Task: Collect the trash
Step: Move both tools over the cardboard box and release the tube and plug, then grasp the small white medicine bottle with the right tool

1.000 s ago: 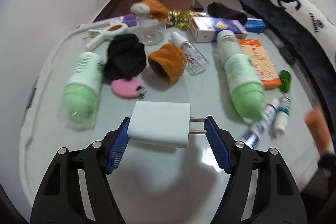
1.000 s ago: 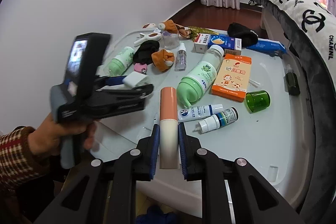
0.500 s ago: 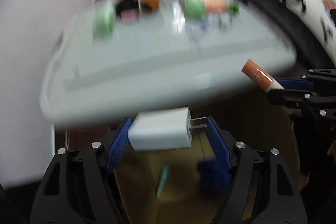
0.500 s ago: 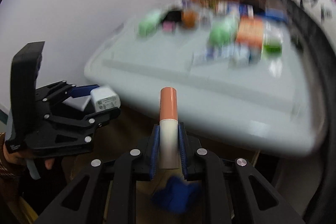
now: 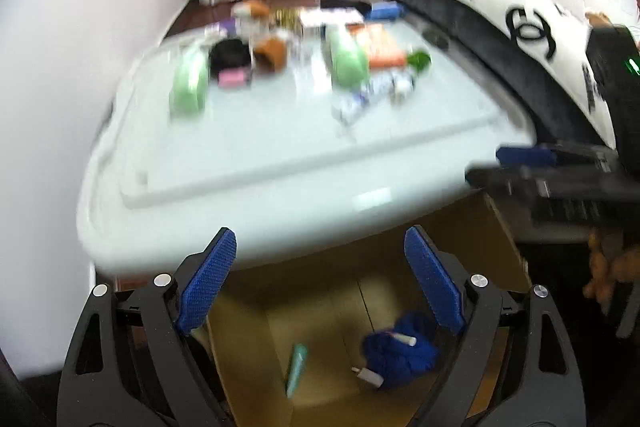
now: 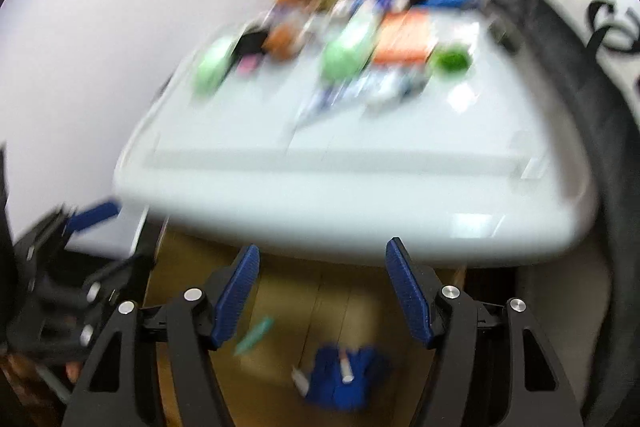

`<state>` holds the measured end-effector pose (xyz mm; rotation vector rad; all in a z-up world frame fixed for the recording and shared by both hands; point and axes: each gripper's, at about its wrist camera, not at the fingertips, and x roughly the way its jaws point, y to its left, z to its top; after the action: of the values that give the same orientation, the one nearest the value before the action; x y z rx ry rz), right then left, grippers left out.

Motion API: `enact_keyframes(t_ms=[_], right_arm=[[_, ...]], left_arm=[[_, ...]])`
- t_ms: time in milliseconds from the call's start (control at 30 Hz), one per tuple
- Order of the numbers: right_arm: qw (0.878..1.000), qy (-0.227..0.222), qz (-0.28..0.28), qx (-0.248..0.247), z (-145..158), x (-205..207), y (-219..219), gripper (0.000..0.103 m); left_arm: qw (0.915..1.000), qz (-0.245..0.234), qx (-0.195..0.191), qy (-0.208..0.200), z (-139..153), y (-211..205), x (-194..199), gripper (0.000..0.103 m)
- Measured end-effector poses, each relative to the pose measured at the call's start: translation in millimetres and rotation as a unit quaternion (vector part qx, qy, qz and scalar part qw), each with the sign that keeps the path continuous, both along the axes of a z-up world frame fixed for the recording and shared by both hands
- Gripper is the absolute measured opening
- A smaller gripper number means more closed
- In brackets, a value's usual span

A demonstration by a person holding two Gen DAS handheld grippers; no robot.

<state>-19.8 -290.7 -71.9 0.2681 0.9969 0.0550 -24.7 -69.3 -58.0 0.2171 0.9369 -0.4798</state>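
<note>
My left gripper [image 5: 320, 267] hangs over a cardboard box [image 5: 500, 247] below the table edge, its jaws opening with nothing between them. In the box lie the white charger plug [image 5: 368, 377], a blue cloth [image 5: 400, 351] with the pale tube [image 5: 402, 339] on it, and a teal tube [image 5: 296, 367]. My right gripper [image 6: 322, 283] is over the same box [image 6: 192, 267], jaws opening and empty. Under it the orange-capped tube [image 6: 346, 371] rests on the blue cloth [image 6: 360, 387], with the charger plug [image 6: 300, 381] beside it.
The white table [image 5: 280, 163] behind the box carries green bottles [image 5: 188, 83], an orange carton [image 5: 380, 47], a green cap [image 5: 418, 61] and small vials, all blurred. A dark sofa with a black-and-white throw [image 5: 520, 7] runs along the right. The other gripper [image 6: 92, 215] shows at left.
The left gripper let go of the white charger and the right gripper let go of the orange-capped tube. Both now lie in the box. Both jaws have spread wide.
</note>
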Motion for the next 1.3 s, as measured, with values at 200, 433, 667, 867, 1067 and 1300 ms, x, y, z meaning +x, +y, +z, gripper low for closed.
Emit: enact_keyframes(t_ms=[200,433,667,867,1067,1300], right_arm=[[0.999,0.002,-0.046,-0.017,-8.2,75.6,-25.9,0.062],[0.997,0.034,-0.062,-0.026,-39.4,120.6,-24.9,0.058],[0.993,0.063,-0.036,-0.089,-56.1,142.1,-20.2,0.030],[0.994,0.056,-0.003,-0.095,-54.6,139.9,-24.0,0.023],[0.996,0.050,0.002,-0.073,-49.3,126.3,-31.7,0.023],[0.999,0.012,0.002,-0.044,-8.7,94.7,-37.9,0.023]], left_arm=[[0.9989,0.017,-0.019,-0.040,14.5,-12.4,39.1,0.084],[0.9994,0.012,-0.030,-0.010,-5.8,-9.6,47.2,0.084],[0.9989,0.003,-0.047,-0.003,-2.8,-13.0,44.3,0.084],[0.9989,-0.003,-0.047,0.003,-3.6,-16.1,43.1,0.084],[0.9989,0.002,-0.043,0.018,-11.1,-17.8,48.7,0.085],[0.9974,0.005,-0.066,0.030,-19.6,-27.8,62.6,0.085]])
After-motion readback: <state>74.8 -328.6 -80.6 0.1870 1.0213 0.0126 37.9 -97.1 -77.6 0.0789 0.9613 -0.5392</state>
